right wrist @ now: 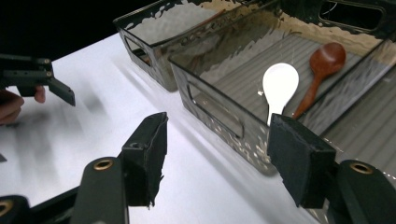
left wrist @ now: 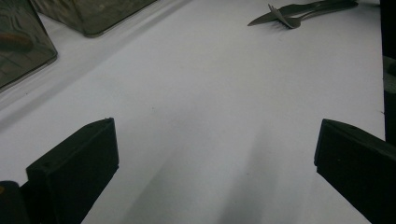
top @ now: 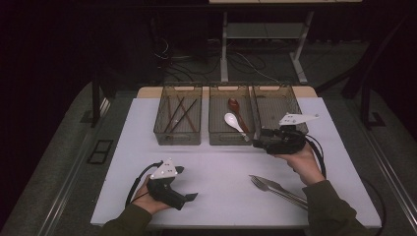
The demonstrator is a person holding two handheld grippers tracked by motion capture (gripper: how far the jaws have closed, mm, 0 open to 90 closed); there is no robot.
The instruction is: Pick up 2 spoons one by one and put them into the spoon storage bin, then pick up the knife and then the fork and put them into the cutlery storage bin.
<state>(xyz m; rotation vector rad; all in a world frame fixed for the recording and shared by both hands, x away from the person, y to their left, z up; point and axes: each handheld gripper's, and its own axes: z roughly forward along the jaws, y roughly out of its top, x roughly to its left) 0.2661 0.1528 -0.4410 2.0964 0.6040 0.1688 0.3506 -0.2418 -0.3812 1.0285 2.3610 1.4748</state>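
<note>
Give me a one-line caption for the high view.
Three bins hold sorted utensils; the open right gripper hovers by the spoon bin, metal cutlery waiting.

Looks like a lab or recording studio, not a home. Black curtained walls all round, grey carpet floor. Plain white worktop (top: 221, 167) on a stand. Beyond the right hand-held gripper (top: 256, 143), past the three clear bins (top: 231, 137), a second desk frame (top: 260, 44) on metal legs with loose cables (top: 167, 54) trailing on the floor beside it. Single overhead light, rest dark.
</note>
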